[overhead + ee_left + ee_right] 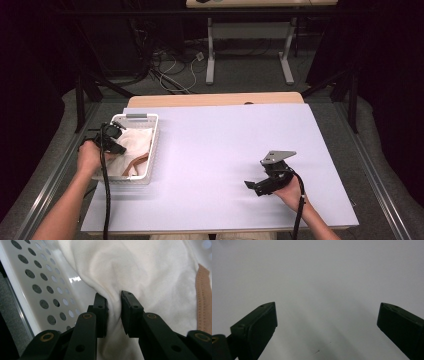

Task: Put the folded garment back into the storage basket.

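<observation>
Inside the white basket (152, 131), at the near left part of the table (225, 145), the left gripper (114, 136) reaches down onto a cream cloth (136, 140). Seen from the left gripper view, its two black jaws stand close together with a raised fold of the cloth (140, 272) pinched between the pads; the fabric bunches and creases where it enters the gap. No earlier picture bears on how the jaws arrived there.

Contents of the basket: the cream cloth, soft, matte and heavily rumpled, fills most of the floor. To the right of the jaws lies a tan strip (203, 300) with a stitched edge, flat and ribbon-like; in the high view it curves along the basket's near right side (136, 162). Whether the strip is attached to the cloth cannot be told.

Left of the jaws rises the basket wall (40, 282), smooth glossy plastic pierced by regular rows of round holes. The basket is rectangular with a grey handle bar at its far end.

Right gripper (256, 186): held low over the bare table, well apart from the basket, jaws spread wide with nothing between them. Ahead of it the table surface (319, 285) is plain, pale and smooth.
</observation>
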`<action>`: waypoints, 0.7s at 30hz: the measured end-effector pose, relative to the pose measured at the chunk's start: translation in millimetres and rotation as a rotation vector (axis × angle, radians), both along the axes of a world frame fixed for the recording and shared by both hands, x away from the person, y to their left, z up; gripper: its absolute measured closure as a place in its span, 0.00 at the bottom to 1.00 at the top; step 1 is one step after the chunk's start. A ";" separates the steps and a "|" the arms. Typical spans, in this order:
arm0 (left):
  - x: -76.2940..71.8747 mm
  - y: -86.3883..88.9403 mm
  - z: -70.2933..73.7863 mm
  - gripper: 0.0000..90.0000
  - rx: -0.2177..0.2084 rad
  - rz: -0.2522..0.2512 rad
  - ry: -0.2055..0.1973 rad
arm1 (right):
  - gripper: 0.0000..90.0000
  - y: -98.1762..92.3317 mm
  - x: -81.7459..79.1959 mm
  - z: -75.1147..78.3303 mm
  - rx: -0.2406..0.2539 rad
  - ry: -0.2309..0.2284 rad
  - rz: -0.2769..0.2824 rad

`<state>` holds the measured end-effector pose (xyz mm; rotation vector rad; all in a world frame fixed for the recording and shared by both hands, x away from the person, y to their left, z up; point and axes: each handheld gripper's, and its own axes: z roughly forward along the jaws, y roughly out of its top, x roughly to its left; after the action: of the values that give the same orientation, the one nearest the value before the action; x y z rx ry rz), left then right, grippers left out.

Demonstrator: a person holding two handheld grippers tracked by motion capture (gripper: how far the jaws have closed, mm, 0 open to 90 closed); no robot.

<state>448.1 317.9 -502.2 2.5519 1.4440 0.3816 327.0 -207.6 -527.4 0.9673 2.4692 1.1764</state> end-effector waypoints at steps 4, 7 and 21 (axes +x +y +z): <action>1.8 -0.4 -3.8 0.82 0.011 0.008 0.012 | 0.03 0.2 0.2 -0.4 0.001 0.004 0.003; 2.8 -0.5 -6.5 0.80 0.034 0.024 0.017 | 0.03 0.4 0.3 -0.5 0.000 0.003 0.006; -11.6 1.1 23.4 0.29 -0.047 0.004 -0.085 | 0.03 1.6 0.0 -0.2 -0.003 0.013 0.012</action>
<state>436.4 319.1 -478.8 2.4651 1.4107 0.4456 327.0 -206.0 -527.7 0.9630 2.4893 1.1738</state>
